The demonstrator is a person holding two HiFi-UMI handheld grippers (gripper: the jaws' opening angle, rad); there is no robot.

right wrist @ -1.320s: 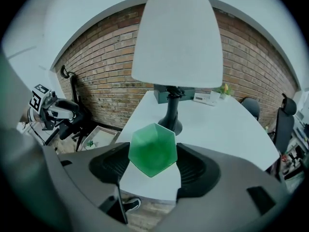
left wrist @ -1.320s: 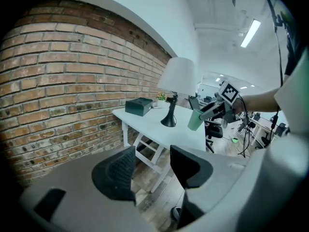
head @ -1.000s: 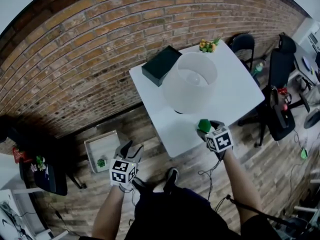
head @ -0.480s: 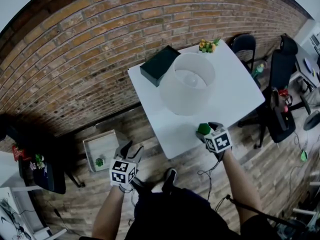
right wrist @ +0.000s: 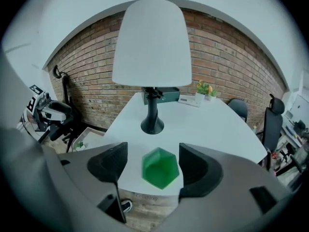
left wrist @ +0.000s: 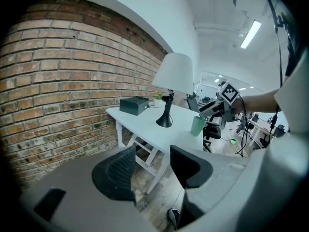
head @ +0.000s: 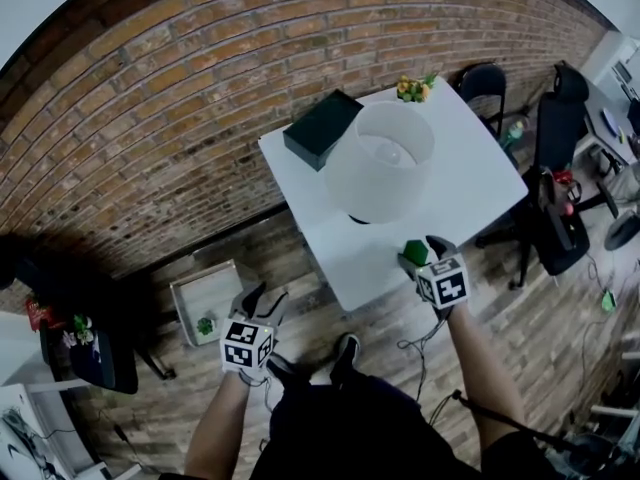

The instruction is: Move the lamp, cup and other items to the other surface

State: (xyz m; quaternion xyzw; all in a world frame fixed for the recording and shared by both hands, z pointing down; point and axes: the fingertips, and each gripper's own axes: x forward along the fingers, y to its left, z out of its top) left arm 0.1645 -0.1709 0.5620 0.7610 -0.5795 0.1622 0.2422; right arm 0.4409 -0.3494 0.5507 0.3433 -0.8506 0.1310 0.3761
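Observation:
The green cup (right wrist: 160,168) stands upright on the white table (head: 470,188) near its front edge. My right gripper (right wrist: 153,162) has one jaw on each side of it. The jaws are opening, a gap shows at both pads, and the cup (head: 414,252) rests on the table. Just behind it stands the lamp (head: 380,163) with its white shade and black base (right wrist: 152,124). My left gripper (head: 262,298) hangs open over the wooden floor to the table's left, with nothing between its fingers. In the left gripper view I see the lamp (left wrist: 172,71) and the cup (left wrist: 197,125).
A black box (head: 322,128) lies at the table's far left corner and a small potted plant (head: 415,89) at the far edge. A low pale tray table (head: 190,293) holding a small green thing (head: 205,325) stands on the floor at the left. Office chairs (head: 555,198) crowd the right side.
Almost nothing has moved: my right gripper stays around the green cup at the table's front edge and my left gripper hangs still.

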